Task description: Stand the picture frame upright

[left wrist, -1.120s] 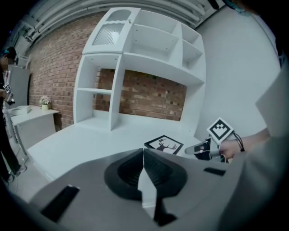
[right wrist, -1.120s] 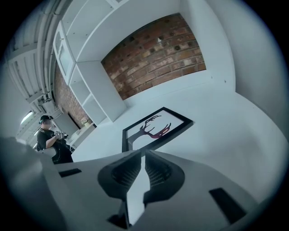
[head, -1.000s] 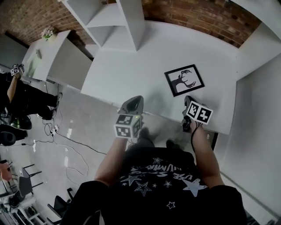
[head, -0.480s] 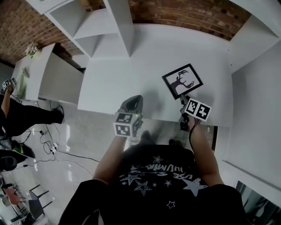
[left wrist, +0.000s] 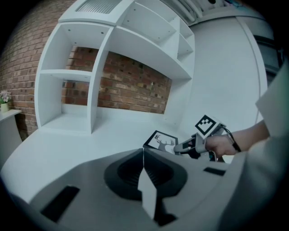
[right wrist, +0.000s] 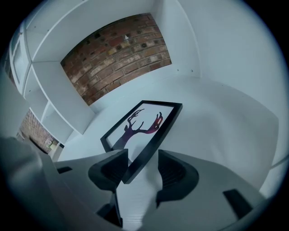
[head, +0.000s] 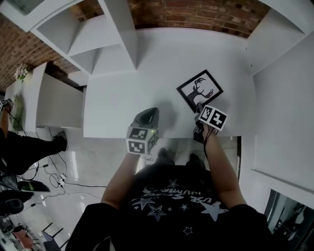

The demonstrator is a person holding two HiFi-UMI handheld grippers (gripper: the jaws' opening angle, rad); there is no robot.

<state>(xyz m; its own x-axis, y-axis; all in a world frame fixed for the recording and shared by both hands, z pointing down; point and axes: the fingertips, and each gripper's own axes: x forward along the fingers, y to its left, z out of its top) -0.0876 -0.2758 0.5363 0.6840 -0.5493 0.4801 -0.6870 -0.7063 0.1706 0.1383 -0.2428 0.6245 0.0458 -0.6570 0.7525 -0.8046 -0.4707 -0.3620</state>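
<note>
The black picture frame [head: 199, 89] with a deer silhouette lies flat on the white desk [head: 122, 93], right of centre. My right gripper [head: 197, 109] is at the frame's near corner. Its jaws are opening, and in the right gripper view the corner of the frame [right wrist: 142, 126] sits between the right gripper's [right wrist: 142, 164] spread jaws without being pressed. My left gripper [head: 148, 113] hovers shut and empty over the desk's near edge, left of the frame. The left gripper view shows the left gripper [left wrist: 143, 153] closed, with the frame [left wrist: 161, 141] and the right gripper [left wrist: 180, 148] ahead to the right.
A white shelf unit [head: 113, 34] stands on the desk's back left, in front of a brick wall [head: 196, 12]. A white side panel [head: 284, 98] bounds the desk on the right. A person's legs [head: 24, 147] and cables show on the floor at far left.
My right gripper has moved forward to the frame's near corner and its jaws have spread apart. The left gripper has stayed shut in about the same spot.
</note>
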